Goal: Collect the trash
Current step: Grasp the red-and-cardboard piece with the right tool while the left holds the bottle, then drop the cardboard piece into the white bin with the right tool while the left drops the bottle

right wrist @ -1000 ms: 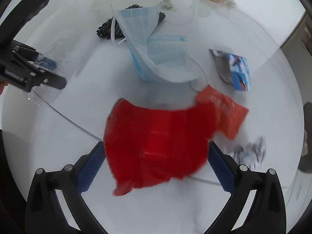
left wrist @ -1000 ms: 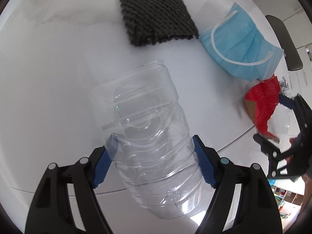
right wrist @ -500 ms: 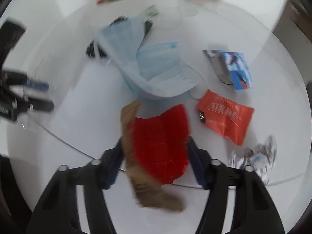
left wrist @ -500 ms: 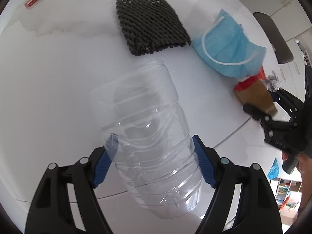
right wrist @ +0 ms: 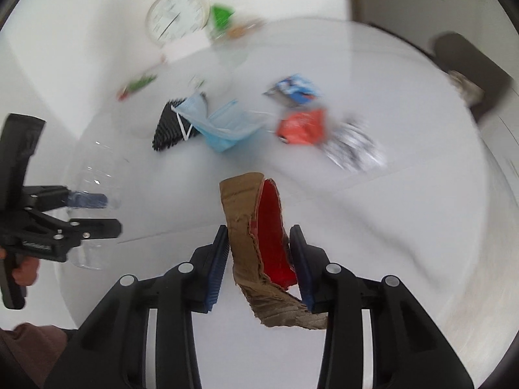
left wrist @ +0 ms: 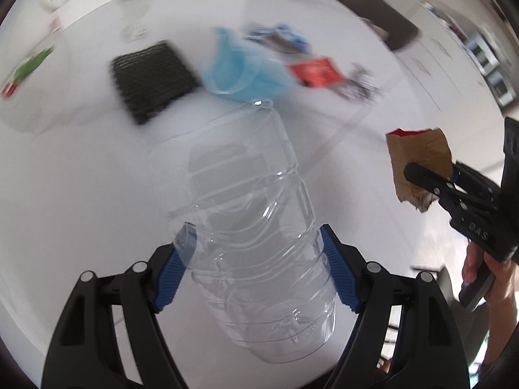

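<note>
Left wrist view: the left tongs [left wrist: 256,267] are clamped on a clear bottle [left wrist: 256,227] with its top cut off, blue pads [left wrist: 337,272] pressing both sides of its ribbed lower body. The open cut end points away from the camera, toward a blue mask [left wrist: 240,74] lying on the white worktop [left wrist: 81,178]. Left of the mask lies a black mesh [left wrist: 152,79]; right of the mask are a red packet [left wrist: 316,71] and a crumpled foil wrapper [left wrist: 358,87], and behind the mask a blue-and-white packet [left wrist: 279,37]. Everything there is motion-blurred. Far right of the mask, off the worktop's edge, the right tongs [left wrist: 421,178] pinch a torn cardboard scrap [left wrist: 418,155], brown side showing with a red edge on top.

Right wrist view: the right tongs [right wrist: 259,253] are closed narrowly on the scrap [right wrist: 256,227], which stands upright between the pads, brown on its left face and red on its right. It is held in the air in front of the mask [right wrist: 223,126]. The mesh [right wrist: 170,128] sits just left of the mask, partly under it; the red packet [right wrist: 301,126] lies right of it, the foil wrapper [right wrist: 353,149] further right, and the blue-and-white packet [right wrist: 295,90] behind the red one. Far left of the mask, the left tongs [right wrist: 97,214] hold the bottle [right wrist: 94,178]. A round dial [right wrist: 176,16] stands well behind the mask.
</note>
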